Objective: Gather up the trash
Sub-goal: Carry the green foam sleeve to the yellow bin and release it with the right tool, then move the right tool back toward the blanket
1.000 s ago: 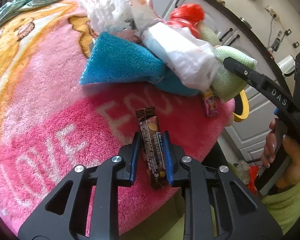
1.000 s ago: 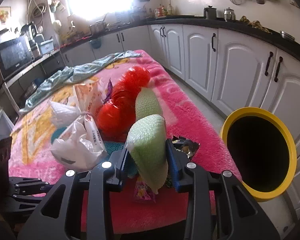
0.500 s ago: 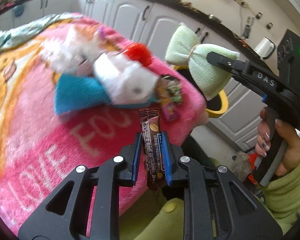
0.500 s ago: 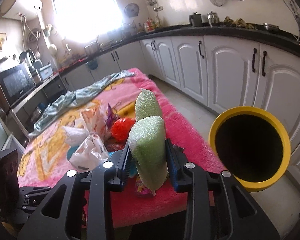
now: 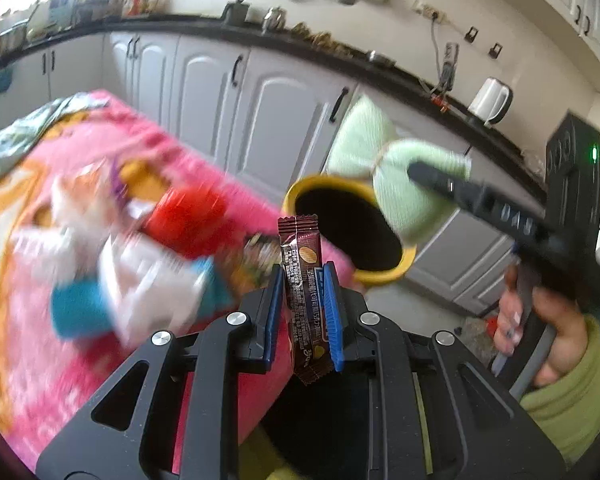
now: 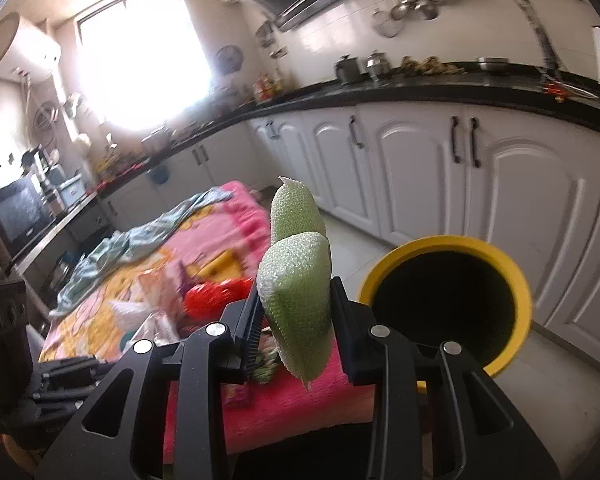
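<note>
Up close, our left gripper [image 5: 303,300] has its blue ribbed pads [image 5: 329,312] closed nearly together on a wrapper [image 5: 302,280]: a thin, flat, glossy brown strip with crimped ends and small print, standing upright between them and poking out above and below.

Our right gripper [image 6: 296,312] has black ribbed pads [image 6: 254,322] set a little wider, squeezing a foam sleeve [image 6: 298,280]. It is pale green, soft and pebbled like netted fruit padding, folded into two rounded lobes, one rising above the other. In the left view the same sleeve [image 5: 404,188] bulges on either side of the right gripper [image 5: 428,174], which a hand [image 5: 540,328] in a light green sleeve holds by its grip.

Beyond both held pieces stands the bin [image 6: 504,268], round, with a smooth yellow rim and a dark inside, on the pale floor beside the table. In the left view the wrapper's top edge overlaps the bin's rim [image 5: 320,184].

Left of the bin, a fluffy pink blanket [image 6: 284,400] covers the table. More trash lies on it, blurred: a red crinkly lump [image 5: 188,216], white plastic [image 5: 148,280], a blue patch [image 5: 76,308].

White panelled cabinets [image 6: 420,168] with dark handles line the wall behind.
</note>
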Demonstrator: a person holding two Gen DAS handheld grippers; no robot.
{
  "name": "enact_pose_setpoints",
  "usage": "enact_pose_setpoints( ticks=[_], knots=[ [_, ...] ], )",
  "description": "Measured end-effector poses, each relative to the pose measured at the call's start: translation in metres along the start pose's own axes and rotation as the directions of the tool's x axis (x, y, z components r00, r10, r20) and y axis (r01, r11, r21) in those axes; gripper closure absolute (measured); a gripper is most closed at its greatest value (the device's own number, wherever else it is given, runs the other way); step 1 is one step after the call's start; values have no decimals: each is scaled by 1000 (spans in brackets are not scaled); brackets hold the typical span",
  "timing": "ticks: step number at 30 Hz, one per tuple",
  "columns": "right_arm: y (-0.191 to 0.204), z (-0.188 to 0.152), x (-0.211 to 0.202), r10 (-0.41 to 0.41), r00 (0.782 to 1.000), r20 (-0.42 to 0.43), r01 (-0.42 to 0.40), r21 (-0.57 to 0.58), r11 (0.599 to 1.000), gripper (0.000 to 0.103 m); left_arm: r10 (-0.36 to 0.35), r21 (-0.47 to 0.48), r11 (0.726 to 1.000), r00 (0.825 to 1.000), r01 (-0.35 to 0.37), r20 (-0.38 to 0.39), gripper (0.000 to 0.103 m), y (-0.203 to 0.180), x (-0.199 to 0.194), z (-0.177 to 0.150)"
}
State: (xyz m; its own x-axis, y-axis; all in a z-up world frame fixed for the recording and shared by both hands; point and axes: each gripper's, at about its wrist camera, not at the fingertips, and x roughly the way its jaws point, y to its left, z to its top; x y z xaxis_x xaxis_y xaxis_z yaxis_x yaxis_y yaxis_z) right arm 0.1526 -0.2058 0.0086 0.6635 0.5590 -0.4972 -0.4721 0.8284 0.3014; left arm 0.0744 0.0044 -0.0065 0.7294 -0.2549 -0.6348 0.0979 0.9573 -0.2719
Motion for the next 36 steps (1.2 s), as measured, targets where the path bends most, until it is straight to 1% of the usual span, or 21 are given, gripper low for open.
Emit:
enact_pose_setpoints(
  ticks=[7, 15, 22, 26, 27, 29, 30, 31, 32, 34, 36],
  knots=[
    [-45, 13, -20, -83, 995, 56, 81, 50, 996, 72, -39, 35, 999, 998, 38, 49, 89, -33, 32, 43],
    [-86, 22, -23, -159, 985, 69, 151, 99, 983, 72, -83, 36, 996, 994, 80, 65, 89, -59, 84, 74],
    [-116, 24, -2, -200, 979, 43, 193, 131, 972, 72, -73, 19, 997, 997, 72, 26, 88, -67, 139, 86],
    [-133, 26, 19, -186, 982, 11, 182, 161, 970, 71, -49, -26, 998, 999, 49, -1, 86, -63, 166, 89],
    [-137, 27, 24, -181, 983, 2, 178, 167, 970, 70, -37, -37, 999, 999, 37, -4, 83, -61, 170, 89],
    [-146, 29, 39, -177, 984, -30, 179, 182, 967, 65, -11, -65, 998, 1000, 9, -20, 73, -56, 179, 91],
    [-148, 30, 42, -176, 984, -33, 179, 192, 965, 57, -6, -73, 997, 1000, 5, -24, 69, -55, 181, 91],
    [-151, 31, 44, -180, 983, -35, 183, 203, 962, 51, -3, -91, 996, 1000, 1, -26, 55, -51, 181, 91],
    [-153, 31, 45, -183, 983, -35, 186, 211, 960, 49, -2, -96, 995, 1000, 0, -20, 47, -50, 179, 90],
    [-153, 32, 43, -185, 983, -19, 185, 216, 959, 44, 14, -92, 996, 1000, -15, -13, 45, -47, 174, 90],
    [-150, 30, 39, -199, 980, -10, 197, 206, 959, 39, 32, -99, 995, 999, -32, -1, 39, -42, 166, 90]
  ],
)
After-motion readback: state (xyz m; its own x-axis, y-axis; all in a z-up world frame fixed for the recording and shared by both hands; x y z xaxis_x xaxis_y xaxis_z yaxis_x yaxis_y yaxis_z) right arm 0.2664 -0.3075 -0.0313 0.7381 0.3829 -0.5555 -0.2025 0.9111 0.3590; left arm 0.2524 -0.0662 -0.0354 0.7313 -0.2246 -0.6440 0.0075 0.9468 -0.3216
